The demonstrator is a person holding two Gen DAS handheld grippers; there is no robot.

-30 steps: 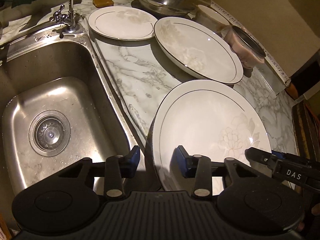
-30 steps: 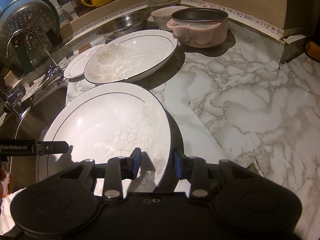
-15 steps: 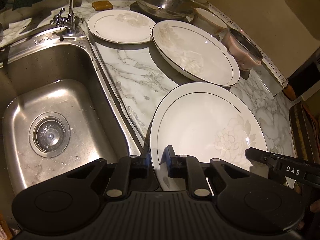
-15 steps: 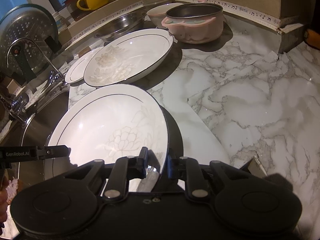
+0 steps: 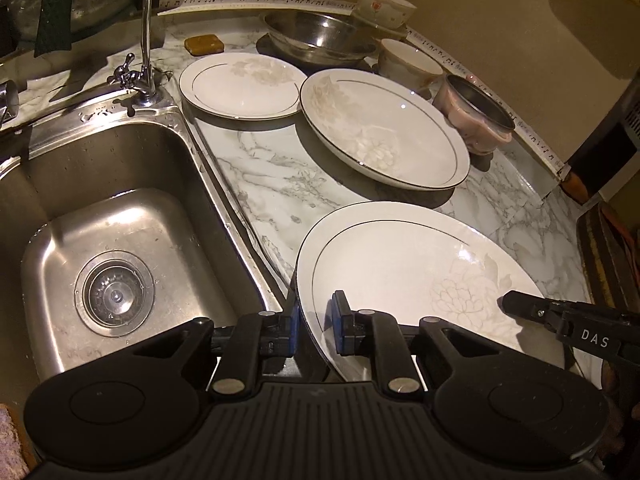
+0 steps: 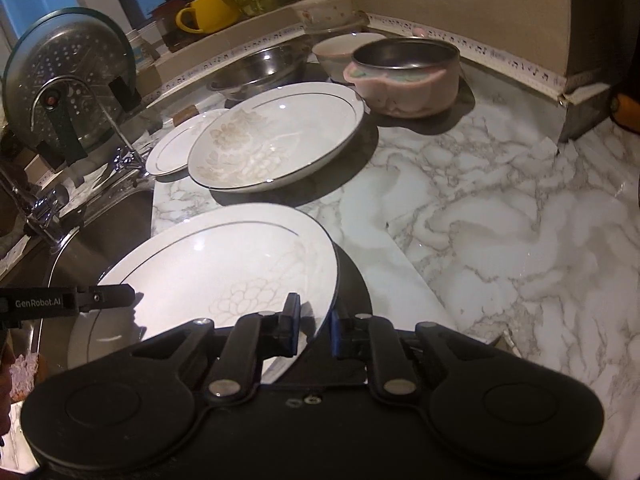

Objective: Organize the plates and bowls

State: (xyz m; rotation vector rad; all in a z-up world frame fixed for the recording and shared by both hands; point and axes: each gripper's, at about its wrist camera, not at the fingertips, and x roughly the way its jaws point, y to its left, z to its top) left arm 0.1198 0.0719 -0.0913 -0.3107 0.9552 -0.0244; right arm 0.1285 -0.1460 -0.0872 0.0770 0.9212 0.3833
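My left tongs (image 5: 313, 330) are clamped on the near rim of a big white plate (image 5: 400, 272). One blue pad is under the rim and one is on top. My right tongs (image 6: 315, 328) grip the same plate (image 6: 208, 272) on its other side, and their jaws are closing the last little bit on the thin rim. In the left view I can see the tip of the right tongs (image 5: 520, 307) resting on the plate.

The plate is round, smooth and shiny, with a thin dark ring and a pale flower drawn on it. It sits at the near edge of the counter (image 6: 500, 220), just beside the sink (image 5: 120, 216). The counter is white and grey like marble.

Farther back there is a deep white dish (image 5: 384, 128) with the same ring and flowers. It looks tilted. Next to it lies a small flat plate (image 5: 240, 84) of the same kind. Behind them stands a shiny metal bowl (image 5: 320, 36), a white cup-shaped bowl (image 5: 408, 62), and a pink bowl with a metal inside (image 6: 404, 76). One more small bowl with a flower (image 5: 384, 6) sits on the ledge.

The sink is steel, with a round drain (image 5: 114, 294) and a thin curved tap (image 5: 146, 40).
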